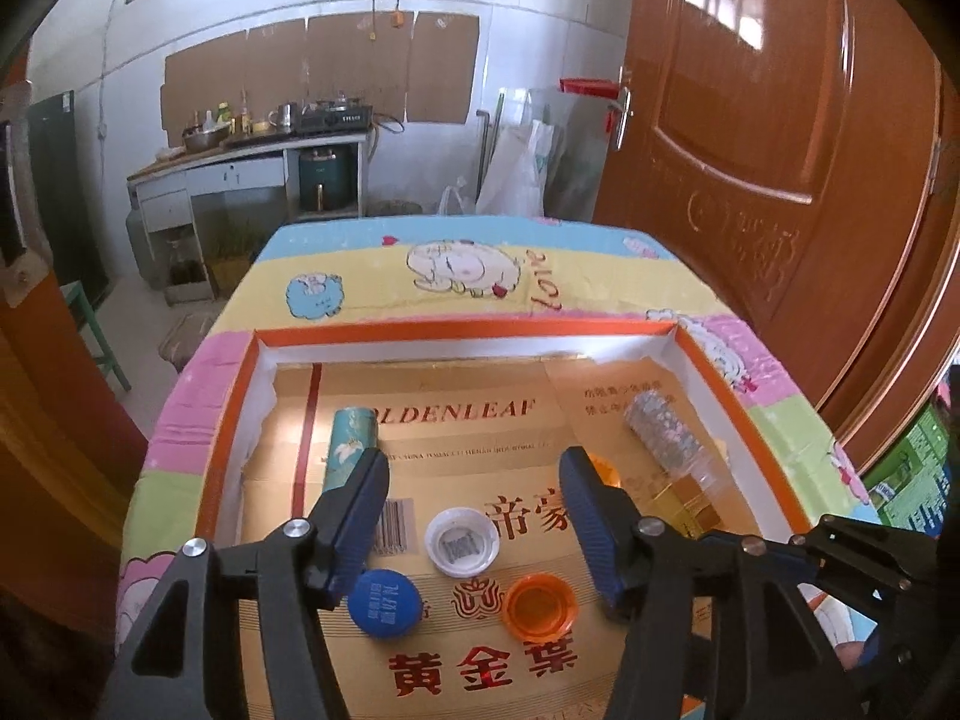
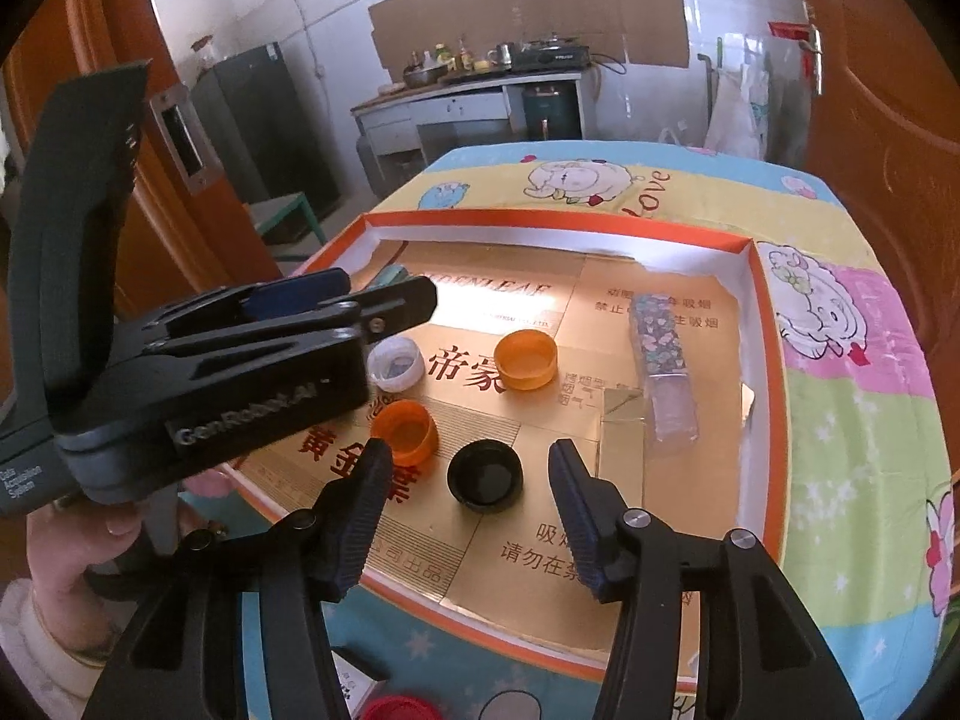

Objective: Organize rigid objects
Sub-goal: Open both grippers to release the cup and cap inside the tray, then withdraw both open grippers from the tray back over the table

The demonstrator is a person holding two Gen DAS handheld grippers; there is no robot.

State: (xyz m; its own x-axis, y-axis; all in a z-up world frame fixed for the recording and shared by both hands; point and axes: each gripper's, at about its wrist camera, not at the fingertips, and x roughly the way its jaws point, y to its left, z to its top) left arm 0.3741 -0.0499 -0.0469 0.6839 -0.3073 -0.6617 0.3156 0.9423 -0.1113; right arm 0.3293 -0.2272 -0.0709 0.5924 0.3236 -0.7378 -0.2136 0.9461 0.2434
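Observation:
A shallow orange-rimmed box (image 1: 468, 327) (image 2: 558, 222) lined with gold cardboard lies on the table. In the left wrist view it holds a white cap (image 1: 462, 542), a blue cap (image 1: 386, 595), an orange cap (image 1: 540, 606) and a teal tube (image 1: 350, 450). My left gripper (image 1: 474, 474) is open above the white cap; it also shows in the right wrist view (image 2: 384, 294). My right gripper (image 2: 468, 480) is open, with a black cap (image 2: 485, 475) between its fingers. Two orange caps (image 2: 403, 429) (image 2: 528, 358) and a patterned clear tube (image 2: 660, 360) lie nearby.
The table has a colourful cartoon cloth (image 1: 456, 264). A red cap (image 2: 396, 708) and a small white box (image 2: 354, 687) lie outside the box at the near edge. A brown door (image 1: 780, 120) stands to the right; a kitchen counter (image 1: 252, 150) is behind.

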